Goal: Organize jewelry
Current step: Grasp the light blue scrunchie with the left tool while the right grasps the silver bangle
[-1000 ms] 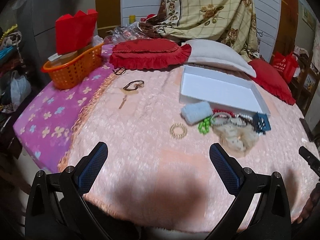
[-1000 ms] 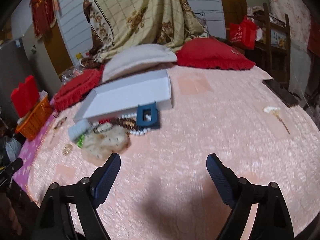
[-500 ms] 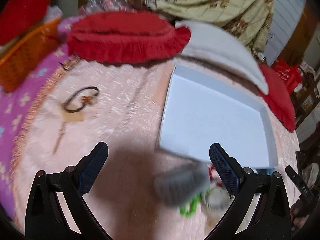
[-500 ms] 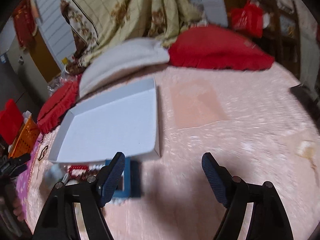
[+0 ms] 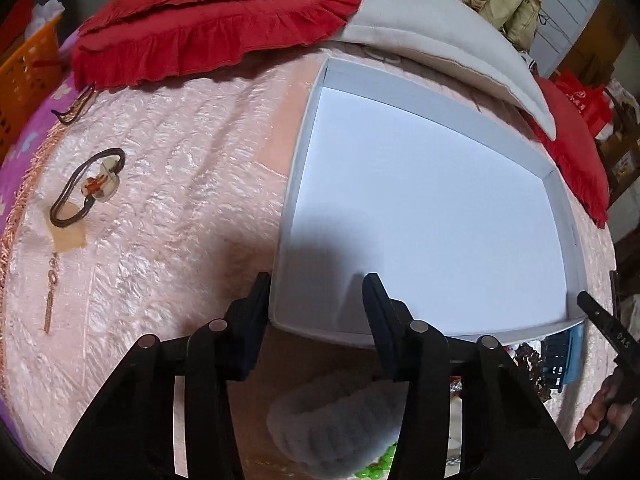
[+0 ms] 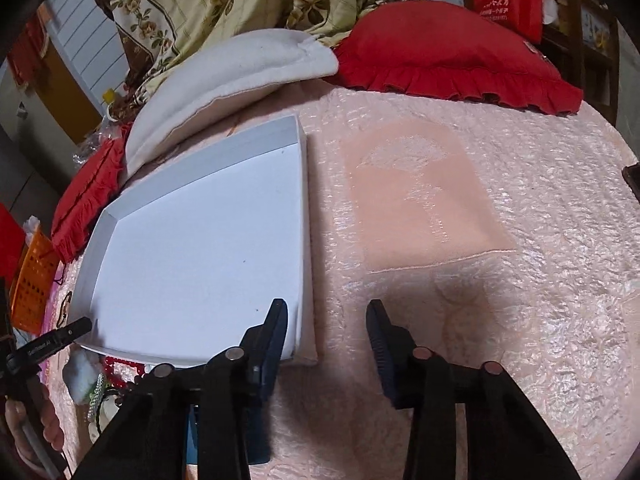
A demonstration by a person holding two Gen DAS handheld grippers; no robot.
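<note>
A pink quilted bedspread (image 6: 500, 320) is backed by red pillows (image 5: 208, 20); a white tray (image 5: 420, 208) is straddled at both near corners. Left gripper (image 5: 316, 292) and right gripper (image 6: 326, 320) jaws, just closing, are held apart around its walls; open bedspread is left at lower right.

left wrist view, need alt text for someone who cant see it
The left tool straddles the near-left corner of an empty white tray on a pink bedspread, its jaws having just been closing. A dark hair tie lies left.
</note>
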